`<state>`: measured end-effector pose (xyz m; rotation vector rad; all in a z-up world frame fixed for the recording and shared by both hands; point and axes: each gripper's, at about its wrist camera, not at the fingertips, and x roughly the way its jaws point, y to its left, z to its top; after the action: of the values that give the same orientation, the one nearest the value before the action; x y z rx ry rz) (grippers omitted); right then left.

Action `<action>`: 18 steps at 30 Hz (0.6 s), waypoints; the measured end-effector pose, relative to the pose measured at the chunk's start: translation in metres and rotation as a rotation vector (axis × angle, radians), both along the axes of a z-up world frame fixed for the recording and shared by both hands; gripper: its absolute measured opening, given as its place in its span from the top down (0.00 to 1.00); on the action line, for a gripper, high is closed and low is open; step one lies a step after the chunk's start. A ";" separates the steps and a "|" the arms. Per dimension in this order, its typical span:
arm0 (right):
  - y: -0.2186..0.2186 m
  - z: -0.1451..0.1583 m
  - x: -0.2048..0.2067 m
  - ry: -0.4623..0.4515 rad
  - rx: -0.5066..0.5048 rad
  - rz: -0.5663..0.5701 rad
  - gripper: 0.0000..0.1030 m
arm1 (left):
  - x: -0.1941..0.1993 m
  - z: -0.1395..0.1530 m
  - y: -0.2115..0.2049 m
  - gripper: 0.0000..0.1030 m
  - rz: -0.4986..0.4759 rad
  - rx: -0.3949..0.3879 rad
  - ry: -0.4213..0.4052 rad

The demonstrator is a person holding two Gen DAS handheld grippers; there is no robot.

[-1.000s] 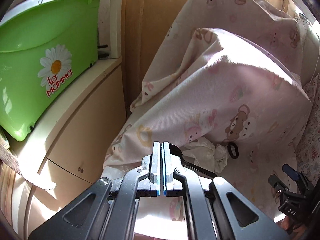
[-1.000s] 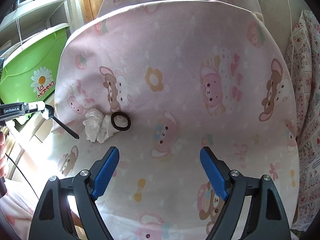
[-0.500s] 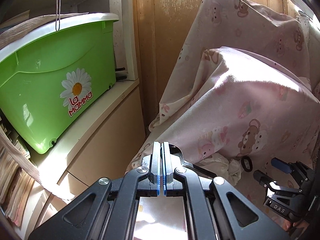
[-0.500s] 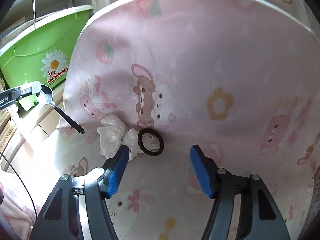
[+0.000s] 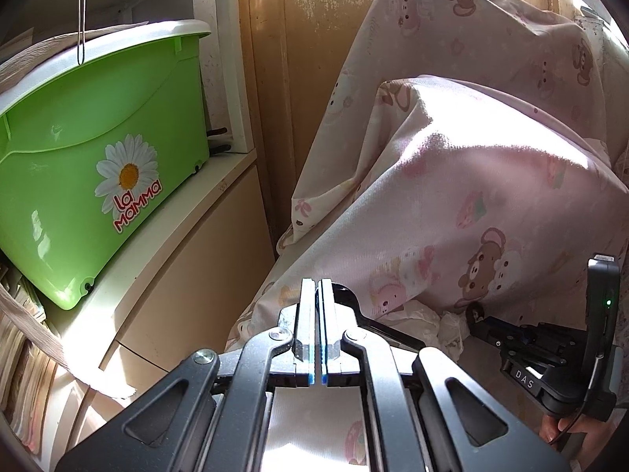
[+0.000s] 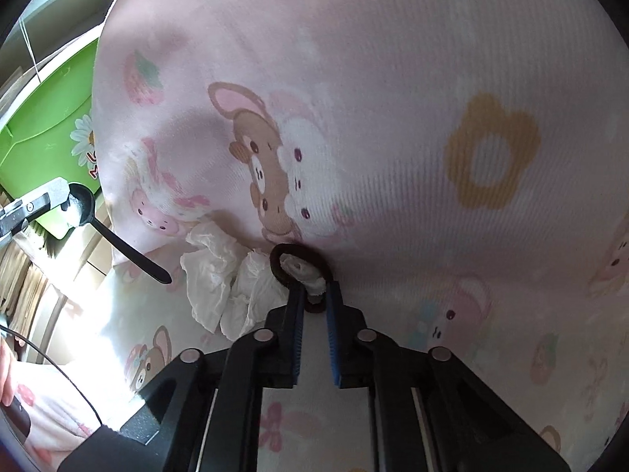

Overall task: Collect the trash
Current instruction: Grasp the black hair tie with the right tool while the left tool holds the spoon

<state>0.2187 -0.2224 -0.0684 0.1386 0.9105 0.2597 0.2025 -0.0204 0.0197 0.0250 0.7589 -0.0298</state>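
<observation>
The right gripper [image 6: 314, 295] has been brought down and its fingers have just been closed on the dark elastic hair ring [image 6: 300, 271] beside the crumpled white tissue [image 6: 220, 275], on the pink bear-print bedsheet [image 6: 393, 118]. The left gripper [image 5: 316, 330] is kept shut on a black plastic spoon [image 6: 118, 240]. A lift seems due.

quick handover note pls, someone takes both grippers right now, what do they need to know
Left gripper: shut on a black spoon, held off to the side by the green bin.
Right gripper: jaws have just been closing, now shut on the hair tie and a bit of tissue.
Crumpled tissue lies on the bed at the foot of the pillow, beside the tie.
Done: spoon and tie gripped.
Left: lift the tie, collect the tissue, drop all of it off; no trash container identified.
</observation>
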 end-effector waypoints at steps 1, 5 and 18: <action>0.000 0.001 -0.002 0.000 -0.003 -0.002 0.97 | -0.001 0.001 0.000 0.99 0.001 -0.003 -0.001; 0.000 0.009 -0.017 -0.037 -0.004 -0.015 0.97 | -0.003 0.004 0.004 0.99 0.010 -0.008 -0.008; 0.027 0.021 -0.022 -0.105 -0.037 0.054 0.95 | -0.010 0.006 0.011 0.99 0.040 -0.015 -0.019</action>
<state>0.1967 -0.1955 -0.0471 0.0650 0.8151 0.2976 0.1925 -0.0093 0.0253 -0.0046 0.7404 0.0028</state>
